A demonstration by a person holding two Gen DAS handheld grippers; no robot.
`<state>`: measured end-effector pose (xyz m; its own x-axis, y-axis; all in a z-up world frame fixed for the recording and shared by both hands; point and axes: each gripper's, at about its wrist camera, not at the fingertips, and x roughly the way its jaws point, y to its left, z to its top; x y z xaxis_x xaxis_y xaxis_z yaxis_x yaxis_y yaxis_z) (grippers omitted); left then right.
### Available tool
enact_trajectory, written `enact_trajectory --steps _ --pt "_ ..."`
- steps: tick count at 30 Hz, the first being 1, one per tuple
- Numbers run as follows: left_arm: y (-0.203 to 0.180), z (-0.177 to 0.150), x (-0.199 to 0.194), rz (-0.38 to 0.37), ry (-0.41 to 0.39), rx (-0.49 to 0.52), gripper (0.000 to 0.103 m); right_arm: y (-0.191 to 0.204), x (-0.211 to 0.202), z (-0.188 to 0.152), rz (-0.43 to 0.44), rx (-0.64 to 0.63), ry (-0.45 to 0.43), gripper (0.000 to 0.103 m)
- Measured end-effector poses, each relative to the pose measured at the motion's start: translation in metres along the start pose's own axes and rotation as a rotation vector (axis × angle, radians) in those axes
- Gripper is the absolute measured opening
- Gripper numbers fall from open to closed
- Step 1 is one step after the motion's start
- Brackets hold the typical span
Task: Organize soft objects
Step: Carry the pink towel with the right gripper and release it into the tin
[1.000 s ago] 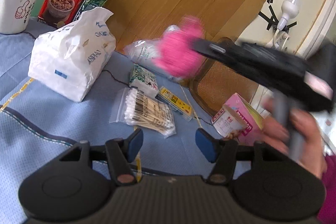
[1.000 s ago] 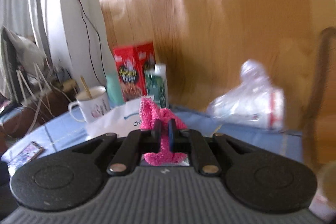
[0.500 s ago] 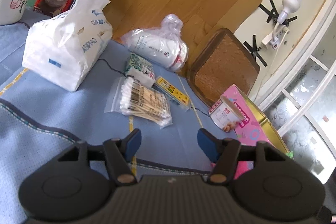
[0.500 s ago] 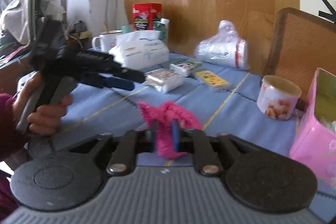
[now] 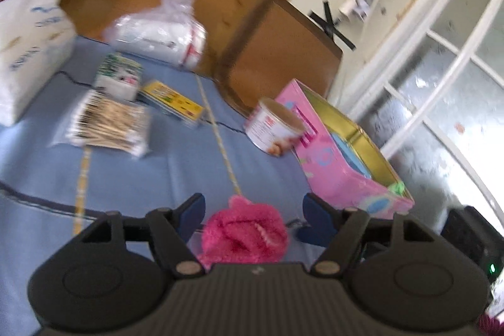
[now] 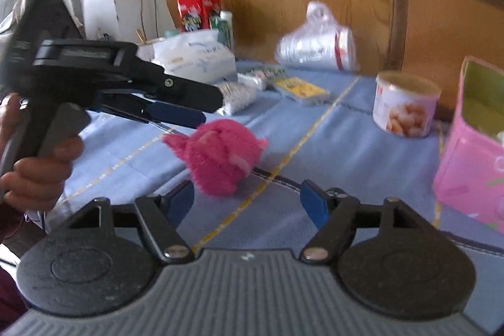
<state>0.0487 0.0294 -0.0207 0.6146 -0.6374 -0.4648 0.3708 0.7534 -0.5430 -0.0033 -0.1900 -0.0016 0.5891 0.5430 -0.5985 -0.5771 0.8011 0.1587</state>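
**A:** Left wrist view first. The left gripper (image 5: 253,211) has just been opening, and its blue pads (image 5: 192,210) stand wide of the fluffy pink knitted bundle (image 5: 244,233), which lies between them on the blue tablecloth (image 5: 151,175) near the table's front edge. Neither pad presses it, so the gripper is released.

**B:** How would that bundle handle?

**A:** I judge it light, very soft and squashy, not fragile and not slippery, since the fuzz should catch on the pads. It looks folded on itself, so a pinch at a loose end might let it unroll. Closing across the thick middle seems safer.

**B:** And where would it go?

**A:** Probably the open pink box with the gold lining (image 5: 349,159) at the table's right edge, just beside the small white round tin (image 5: 272,128). That is only a guess.

**B:** Right wrist view?

**A:** The right gripper (image 6: 247,203) has just been opening too; its jaws are spread and empty. The pink bundle (image 6: 219,156) sits on the cloth just ahead of them, untouched by their pads. From the left comes the other black gripper (image 6: 176,112), held in a hand (image 6: 37,169), its blue fingertip right at the bundle's top. Blur hides whether it touches.

**B:** So nothing grips it?

**A:** Nothing, as far as I can see.
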Motion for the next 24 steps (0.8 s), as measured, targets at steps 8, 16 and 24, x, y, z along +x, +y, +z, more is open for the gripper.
enact_trajectory --steps 8,16,24 --pt "-0.001 -0.014 0.005 0.088 0.051 -0.004 0.058 0.011 0.030 0.004 0.090 -0.011 0.029 0.068" --pt "-0.056 0.024 0.032 0.007 0.022 0.139 0.059 -0.009 -0.011 0.010 -0.059 -0.025 -0.171 0.044" --pt "-0.152 0.047 0.128 -0.106 0.063 0.315 0.062 -0.087 -0.068 0.015 -0.370 0.065 -0.277 0.044"
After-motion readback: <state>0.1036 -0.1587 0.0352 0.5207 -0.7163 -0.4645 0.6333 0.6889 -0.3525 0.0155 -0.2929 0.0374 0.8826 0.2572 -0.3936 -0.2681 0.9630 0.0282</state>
